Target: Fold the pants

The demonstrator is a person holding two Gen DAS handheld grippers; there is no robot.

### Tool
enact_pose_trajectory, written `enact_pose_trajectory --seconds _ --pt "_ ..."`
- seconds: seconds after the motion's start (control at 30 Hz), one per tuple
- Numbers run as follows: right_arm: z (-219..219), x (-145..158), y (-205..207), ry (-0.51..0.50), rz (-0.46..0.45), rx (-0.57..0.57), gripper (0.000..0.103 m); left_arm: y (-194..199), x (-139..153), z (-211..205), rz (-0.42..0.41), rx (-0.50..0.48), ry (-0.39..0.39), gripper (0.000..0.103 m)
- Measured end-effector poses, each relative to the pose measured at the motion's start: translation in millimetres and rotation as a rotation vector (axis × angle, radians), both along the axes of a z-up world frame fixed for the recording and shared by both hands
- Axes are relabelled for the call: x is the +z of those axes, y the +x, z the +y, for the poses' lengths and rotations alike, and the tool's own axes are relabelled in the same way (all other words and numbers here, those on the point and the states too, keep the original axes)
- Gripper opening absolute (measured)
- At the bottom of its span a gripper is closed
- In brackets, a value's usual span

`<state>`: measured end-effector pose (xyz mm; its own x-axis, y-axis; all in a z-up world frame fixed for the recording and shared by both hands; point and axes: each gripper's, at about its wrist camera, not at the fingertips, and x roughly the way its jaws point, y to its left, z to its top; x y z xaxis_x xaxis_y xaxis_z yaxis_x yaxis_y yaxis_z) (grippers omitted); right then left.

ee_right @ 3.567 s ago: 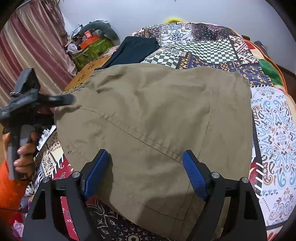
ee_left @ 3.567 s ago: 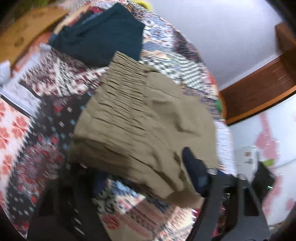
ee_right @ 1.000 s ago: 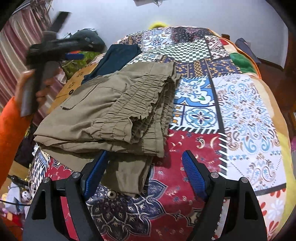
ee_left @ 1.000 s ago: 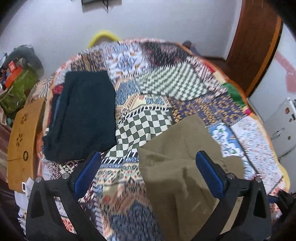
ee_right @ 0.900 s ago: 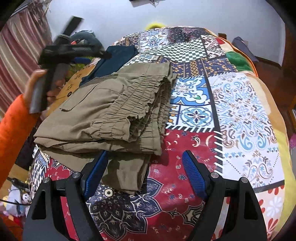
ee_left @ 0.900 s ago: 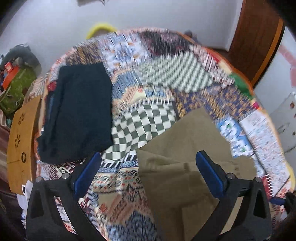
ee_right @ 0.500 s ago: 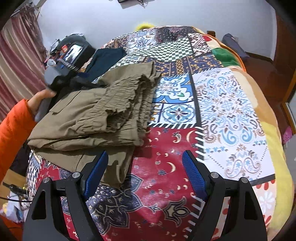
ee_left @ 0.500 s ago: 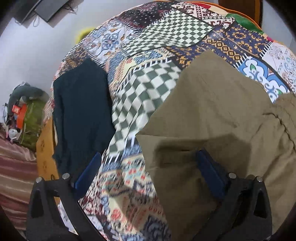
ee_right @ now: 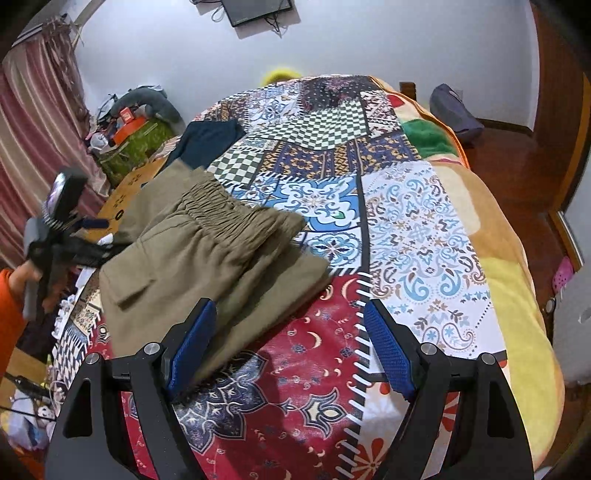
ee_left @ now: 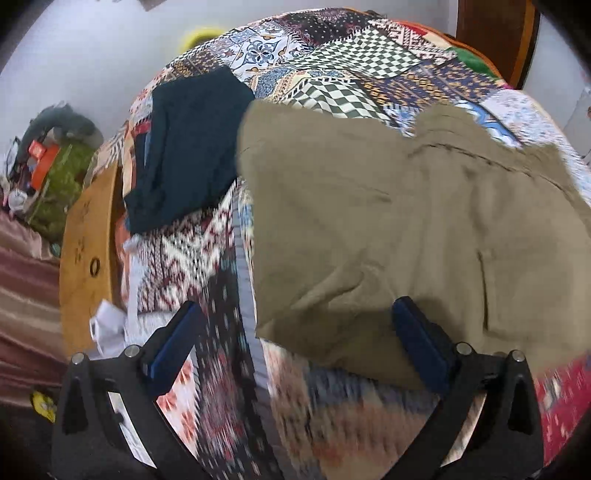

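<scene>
Two black grippers with blue pads stand wide and hold nothing: the left gripper [ee_left: 295, 345] over the folded olive cloth pants [ee_right: 207, 254], which lie on the patchwork quilt [ee_right: 424, 229], the right gripper [ee_right: 288, 345] beside them.

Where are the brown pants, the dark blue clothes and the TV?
brown pants [ee_right: 207, 266], right wrist view, on the folded top layer.
dark blue clothes [ee_left: 192, 147], left wrist view, its middle.
TV [ee_right: 258, 11], right wrist view, the screen.
</scene>
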<state>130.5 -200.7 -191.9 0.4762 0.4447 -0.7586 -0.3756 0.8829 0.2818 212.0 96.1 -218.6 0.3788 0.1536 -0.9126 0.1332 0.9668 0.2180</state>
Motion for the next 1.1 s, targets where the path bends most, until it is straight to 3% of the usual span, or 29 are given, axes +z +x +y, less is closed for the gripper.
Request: enact_pose_trajectory --seconds 0.17,0.4,0.53,0.7,0.9,1.1 --pt "16 -5 -1 0.008 -0.003 0.043 0.079 -35 6 0 0.042 0.0 -0.165 0.103" --pt "32 -29 6 -0.018 0.056 0.089 0.079 -55 8 7 -0.032 0.062 -0.247 0.103" --pt "27 -18 6 -0.016 0.04 0.094 0.079 -57 21 27 -0.079 0.144 -0.29 0.103" --pt "31 6 14 0.006 -0.026 0.11 0.079 -50 54 33 -0.212 0.167 -0.257 0.103" --pt "57 19 36 0.021 -0.093 0.164 0.079 -19 75 10 -0.278 0.092 -0.283 0.103" --pt "86 9 66 0.055 -0.038 0.223 0.056 20 65 -12 -0.236 0.033 -0.351 0.103"
